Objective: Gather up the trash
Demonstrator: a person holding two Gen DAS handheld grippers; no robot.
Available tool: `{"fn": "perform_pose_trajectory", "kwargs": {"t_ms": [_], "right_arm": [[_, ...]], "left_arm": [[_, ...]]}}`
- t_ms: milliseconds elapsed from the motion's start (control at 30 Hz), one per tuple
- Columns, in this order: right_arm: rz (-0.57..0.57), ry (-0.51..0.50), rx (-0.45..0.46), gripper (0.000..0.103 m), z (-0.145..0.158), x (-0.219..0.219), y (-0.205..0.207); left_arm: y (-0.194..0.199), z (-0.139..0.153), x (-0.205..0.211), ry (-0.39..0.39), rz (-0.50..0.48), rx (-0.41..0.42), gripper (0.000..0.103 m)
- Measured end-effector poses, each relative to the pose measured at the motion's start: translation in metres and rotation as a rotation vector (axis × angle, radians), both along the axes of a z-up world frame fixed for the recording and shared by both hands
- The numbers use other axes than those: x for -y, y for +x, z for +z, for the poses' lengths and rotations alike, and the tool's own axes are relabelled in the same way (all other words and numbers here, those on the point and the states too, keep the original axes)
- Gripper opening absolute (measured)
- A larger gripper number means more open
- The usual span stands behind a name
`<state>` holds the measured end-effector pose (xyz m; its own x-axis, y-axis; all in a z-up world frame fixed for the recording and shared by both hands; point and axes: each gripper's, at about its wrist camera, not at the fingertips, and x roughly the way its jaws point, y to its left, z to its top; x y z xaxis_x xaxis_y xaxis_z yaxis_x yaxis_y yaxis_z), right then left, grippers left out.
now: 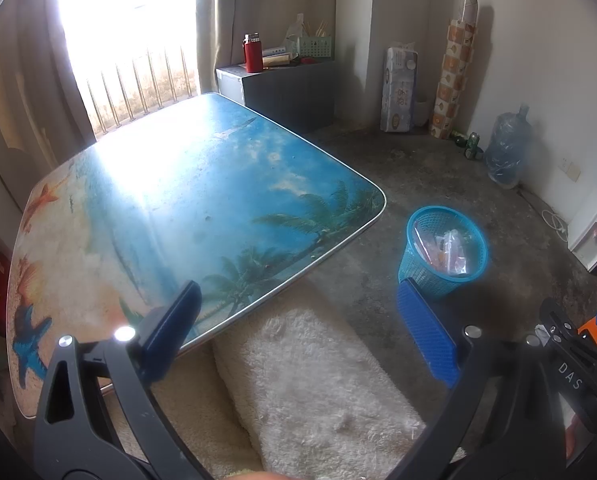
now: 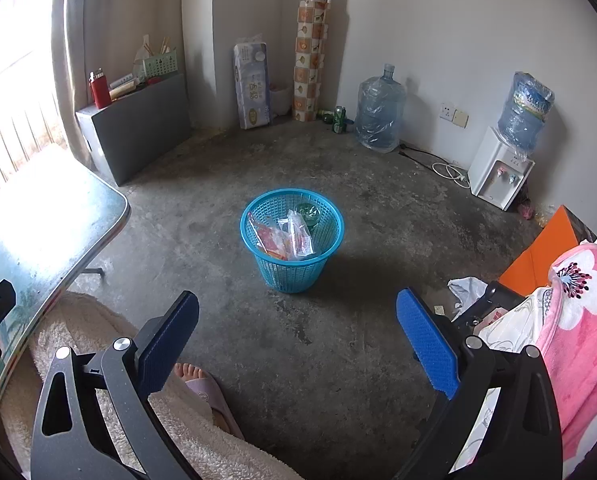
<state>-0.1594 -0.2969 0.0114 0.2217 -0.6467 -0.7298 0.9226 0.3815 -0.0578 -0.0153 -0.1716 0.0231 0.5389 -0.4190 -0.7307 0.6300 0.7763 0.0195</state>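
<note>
While no trash is seen on the counter (image 1: 202,184) | wrappers (image 2: 286,238) lie in the basket (image 2: 292,276) on the floor | left hand-held gripper (image 1: 298,332) and right hand-held gripper (image 2: 298,340) are held wide open, empty | task judged nearly done

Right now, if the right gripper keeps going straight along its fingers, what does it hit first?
Probably bare concrete floor; the right gripper, open and empty, points down short of the blue basket. Depth is unclear.
</note>
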Motion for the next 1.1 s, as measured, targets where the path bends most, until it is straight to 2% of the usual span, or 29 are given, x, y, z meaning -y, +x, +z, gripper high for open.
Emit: {"fn": "perform_pose_trajectory", "kwargs": {"t_ms": [1100], "right_arm": [[-0.01, 0.002, 0.009, 0.096, 0.0026, 0.0044, -0.0084]], "left_arm": [[-0.0047, 0.0039, 0.0064, -0.002, -0.015, 0.006, 0.094]]}}
